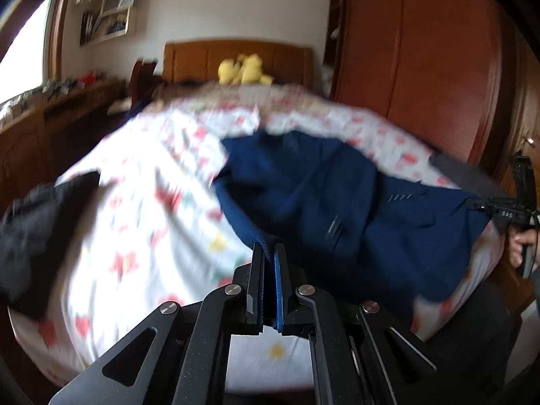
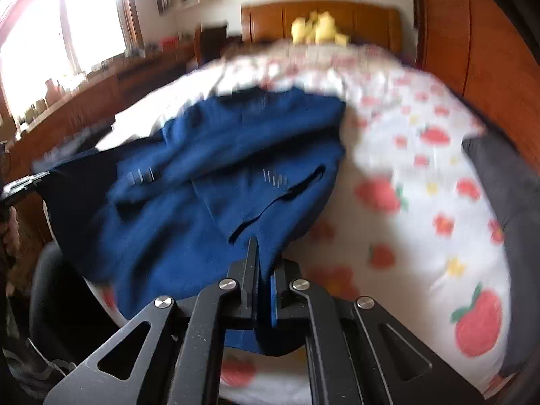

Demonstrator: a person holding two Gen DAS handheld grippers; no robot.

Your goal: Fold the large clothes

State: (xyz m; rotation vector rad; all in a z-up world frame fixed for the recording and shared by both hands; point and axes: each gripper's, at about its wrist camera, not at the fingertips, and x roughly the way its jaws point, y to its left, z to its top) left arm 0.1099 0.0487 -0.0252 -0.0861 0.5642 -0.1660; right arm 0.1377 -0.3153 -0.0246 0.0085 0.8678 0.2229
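Observation:
A large navy blue garment (image 1: pixel 320 185) lies spread on the bed with the white fruit-print sheet (image 1: pixel 141 209). My left gripper (image 1: pixel 269 253) is shut on its near left corner. My right gripper (image 2: pixel 263 256) is shut on the garment's (image 2: pixel 216 168) near right edge, with cloth bunched between the fingers. In the left wrist view the right gripper (image 1: pixel 499 207) shows at the far right, pinching the garment's other corner. In the right wrist view the left gripper (image 2: pixel 23 182) shows at the far left edge. Both views are blurred by motion.
A black garment (image 1: pixel 37 226) lies on the bed's left side and a grey one (image 2: pixel 506 202) on its right edge. Yellow plush toys (image 1: pixel 243 69) sit by the wooden headboard. A wooden wardrobe (image 1: pixel 422 67) stands on the right, a low wooden cabinet (image 1: pixel 60 111) on the left.

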